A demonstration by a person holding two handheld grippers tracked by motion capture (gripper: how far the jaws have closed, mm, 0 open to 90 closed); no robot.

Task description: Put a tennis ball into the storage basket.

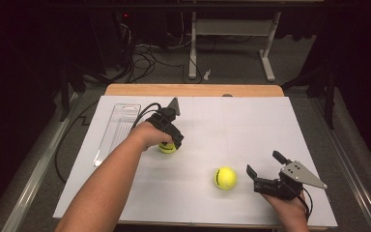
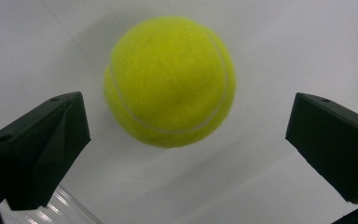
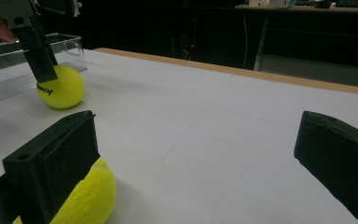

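The left gripper (image 1: 172, 141) is held directly over the far tennis ball (image 1: 166, 147), near the middle of the white table sheet (image 1: 251, 125). In the left gripper view its jaws are spread wide on either side of that ball (image 2: 170, 81), clear of it, nothing gripped. The right gripper (image 1: 262, 165) is held low just beside the near tennis ball (image 1: 225, 178), jaws wide apart and empty. A clear plastic tray (image 1: 117, 130) is seen at the sheet's left edge.

Left claw (image 1: 170, 143), right claw (image 1: 264, 169) agape
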